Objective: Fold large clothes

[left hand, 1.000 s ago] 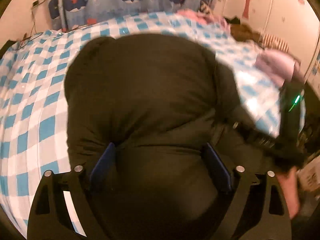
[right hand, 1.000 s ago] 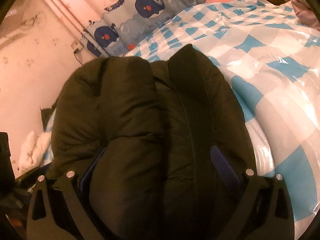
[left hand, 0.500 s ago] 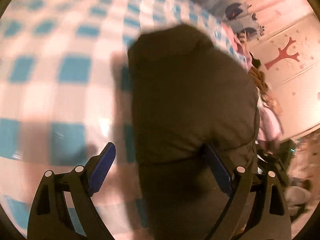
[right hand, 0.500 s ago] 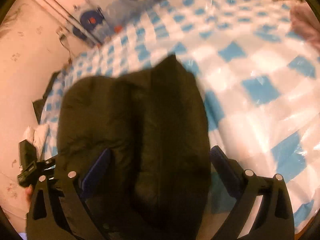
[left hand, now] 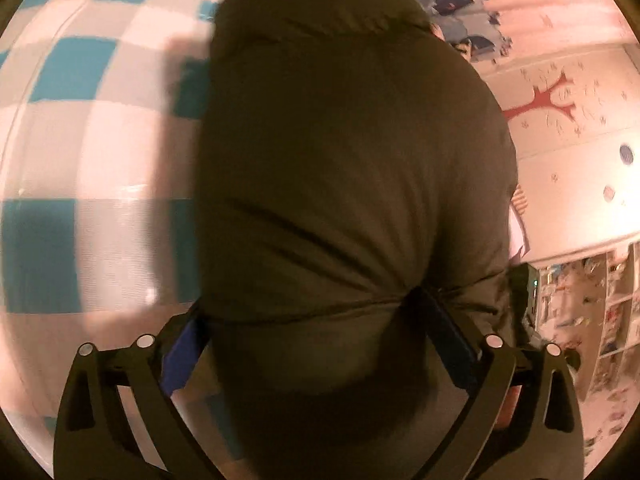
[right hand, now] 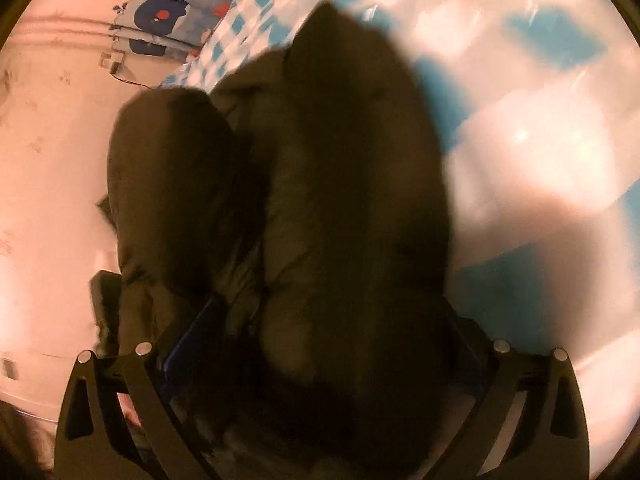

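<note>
A dark olive puffy jacket (left hand: 344,152) fills the left wrist view, folded into a thick bundle and lifted off the blue-and-white checked bed cover (left hand: 80,80). My left gripper (left hand: 316,332) is shut on the jacket's thick edge, the blue pads pressed against the padding. In the right wrist view the same jacket (right hand: 320,184) hangs in two bulging folds. My right gripper (right hand: 320,344) is shut on its near end. The fabric hides both grippers' fingertips.
The bed cover (right hand: 540,120) is covered by shiny plastic. A whale-print curtain (right hand: 160,12) hangs at the far side. A wall with a red tree decal (left hand: 544,100) and shelves (left hand: 600,300) stands at the right of the left wrist view.
Both grippers have lifted and swung the jacket bundle; the bed has dropped away and the views have tilted. The left gripper's left pad, clear of the fabric half a second ago, now presses on it.
</note>
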Action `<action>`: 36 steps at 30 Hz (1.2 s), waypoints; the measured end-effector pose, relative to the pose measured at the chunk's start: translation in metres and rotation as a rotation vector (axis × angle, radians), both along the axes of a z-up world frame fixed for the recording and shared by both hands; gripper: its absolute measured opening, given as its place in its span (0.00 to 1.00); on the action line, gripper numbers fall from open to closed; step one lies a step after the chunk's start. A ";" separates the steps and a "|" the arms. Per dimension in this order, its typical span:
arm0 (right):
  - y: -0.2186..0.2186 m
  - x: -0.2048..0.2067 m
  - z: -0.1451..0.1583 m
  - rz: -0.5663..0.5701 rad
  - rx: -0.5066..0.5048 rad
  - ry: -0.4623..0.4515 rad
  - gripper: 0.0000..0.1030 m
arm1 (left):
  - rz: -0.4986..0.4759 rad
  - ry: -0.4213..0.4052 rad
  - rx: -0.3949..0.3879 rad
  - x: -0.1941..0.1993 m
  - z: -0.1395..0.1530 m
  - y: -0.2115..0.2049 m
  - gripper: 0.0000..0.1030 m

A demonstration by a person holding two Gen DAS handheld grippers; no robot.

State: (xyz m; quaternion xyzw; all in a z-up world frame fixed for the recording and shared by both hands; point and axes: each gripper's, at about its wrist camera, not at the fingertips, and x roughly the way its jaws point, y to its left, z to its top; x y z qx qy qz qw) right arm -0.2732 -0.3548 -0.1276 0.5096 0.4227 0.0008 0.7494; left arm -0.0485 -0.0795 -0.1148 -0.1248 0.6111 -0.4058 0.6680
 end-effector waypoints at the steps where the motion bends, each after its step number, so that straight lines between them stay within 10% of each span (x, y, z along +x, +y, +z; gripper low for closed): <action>1: 0.005 0.003 -0.001 0.009 0.028 -0.026 0.95 | -0.012 -0.051 0.029 -0.006 0.007 -0.007 0.91; 6: 0.034 0.016 0.012 0.041 0.064 -0.198 0.95 | 0.005 -0.294 0.111 -0.030 0.056 -0.008 0.59; 14: 0.118 0.111 0.066 0.221 0.048 -0.450 0.95 | 0.173 -0.694 0.243 -0.035 0.156 0.071 0.53; 17: 0.153 0.150 0.056 0.302 0.021 -0.399 0.95 | 0.265 -0.663 0.284 -0.014 0.155 0.118 0.54; 21: 0.184 0.189 -0.005 0.347 -0.059 -0.117 0.95 | 0.315 -0.474 0.432 0.035 0.081 0.171 0.67; 24: 0.175 0.174 0.001 0.293 -0.071 -0.127 0.94 | 0.370 -0.350 0.347 0.045 0.053 0.209 0.68; 32: 0.189 0.161 0.133 0.265 -0.474 -0.385 0.94 | 0.486 -0.498 0.301 0.008 0.100 0.219 0.68; 36: 0.235 0.218 0.137 0.381 -0.577 -0.371 0.94 | 0.548 -0.558 0.298 -0.009 0.119 0.224 0.68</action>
